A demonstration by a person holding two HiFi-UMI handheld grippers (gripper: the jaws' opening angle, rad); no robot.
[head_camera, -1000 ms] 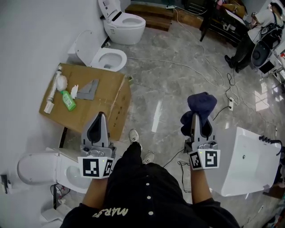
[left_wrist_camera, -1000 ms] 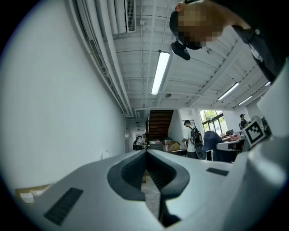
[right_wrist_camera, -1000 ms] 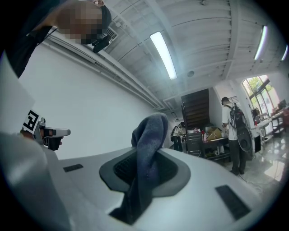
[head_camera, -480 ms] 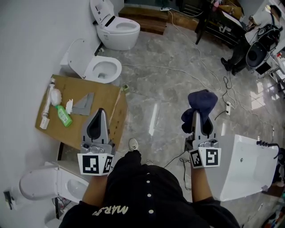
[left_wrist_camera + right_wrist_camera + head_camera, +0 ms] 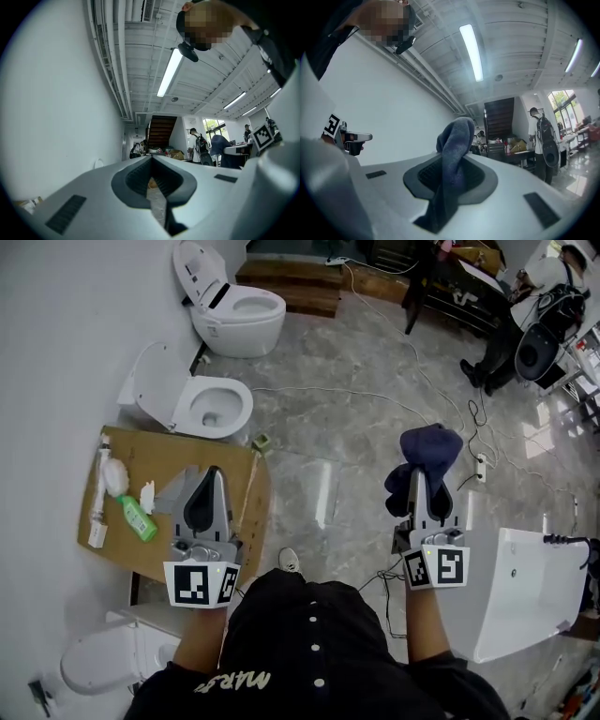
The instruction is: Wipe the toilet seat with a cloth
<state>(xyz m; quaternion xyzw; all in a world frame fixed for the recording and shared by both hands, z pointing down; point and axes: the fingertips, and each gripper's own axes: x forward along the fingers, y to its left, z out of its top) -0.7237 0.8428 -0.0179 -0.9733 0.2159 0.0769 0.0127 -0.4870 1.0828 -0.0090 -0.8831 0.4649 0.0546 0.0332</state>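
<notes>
Left gripper [image 5: 214, 476]: fingers closed together, nothing between them; it is above the cardboard box [image 5: 178, 456].
Right gripper [image 5: 418, 486]: fingers clamp the dark blue cloth [image 5: 427, 451], well right of the box.
Open toilet [image 5: 242, 401]: just beyond the box.

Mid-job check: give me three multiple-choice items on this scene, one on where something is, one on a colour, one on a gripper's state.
1. Where does the green plastic bottle lie?
A. on the brown cardboard box
B. on the floor
C. in a toilet bowl

2. What colour is the crumpled cloth?
A. white
B. dark blue
C. red

3. How is the left gripper?
A. shut on the cloth
B. wide open
C. shut, empty

Answers:
1 A, the bottle rests on the box top.
2 B, it shows dark blue in the head and right gripper views.
3 C, its jaws meet with nothing between them; the right gripper clamps the cloth.
</notes>
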